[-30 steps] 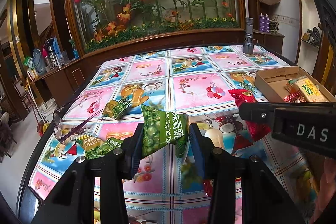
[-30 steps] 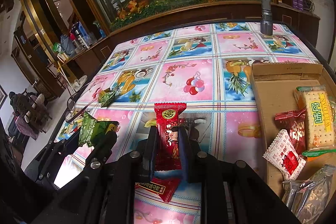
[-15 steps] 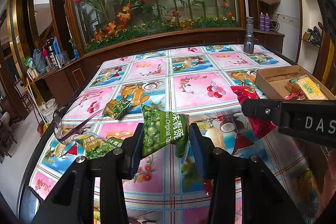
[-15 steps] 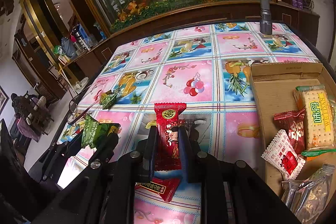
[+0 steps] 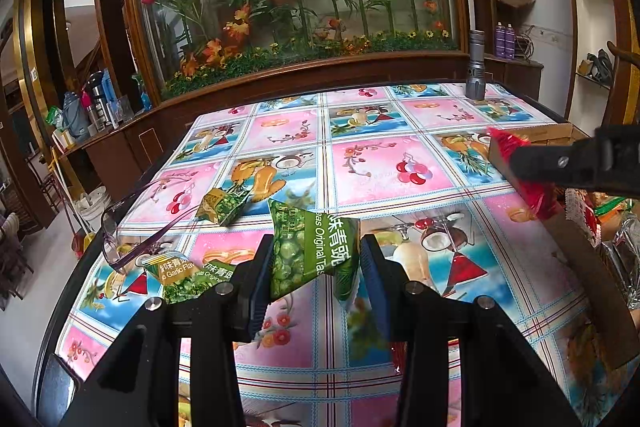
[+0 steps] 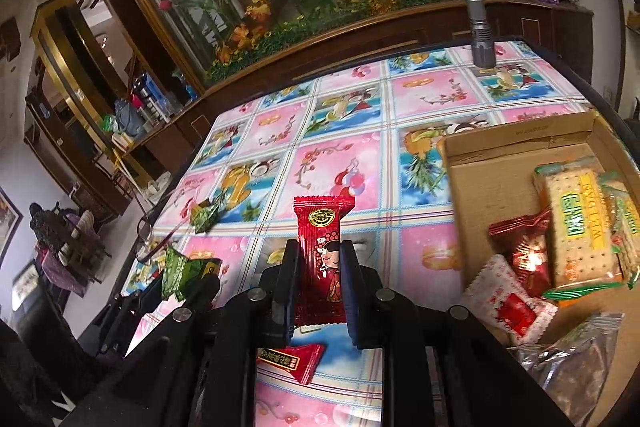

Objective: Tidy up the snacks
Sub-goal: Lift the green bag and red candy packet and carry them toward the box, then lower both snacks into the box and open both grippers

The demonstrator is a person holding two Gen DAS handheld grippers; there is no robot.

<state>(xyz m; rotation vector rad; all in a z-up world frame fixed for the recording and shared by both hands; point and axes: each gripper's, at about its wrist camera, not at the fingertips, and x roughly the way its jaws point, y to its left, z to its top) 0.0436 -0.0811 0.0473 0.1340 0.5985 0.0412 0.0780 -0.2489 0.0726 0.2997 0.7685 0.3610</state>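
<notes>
Four green pea packets (image 5: 312, 251), three red snack packets (image 6: 322, 255), one box (image 6: 516, 147).

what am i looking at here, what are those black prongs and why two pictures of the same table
Those prongs are two-finger grippers a person holds, one in each hand, each carrying a fisheye camera looking along its fingers; hence two views. The left gripper is shut on a green pea snack packet. The right gripper is shut on a red candy packet beside a cardboard box of snacks. On the patterned tablecloth lie more green packets, glasses and a flashlight.
</notes>
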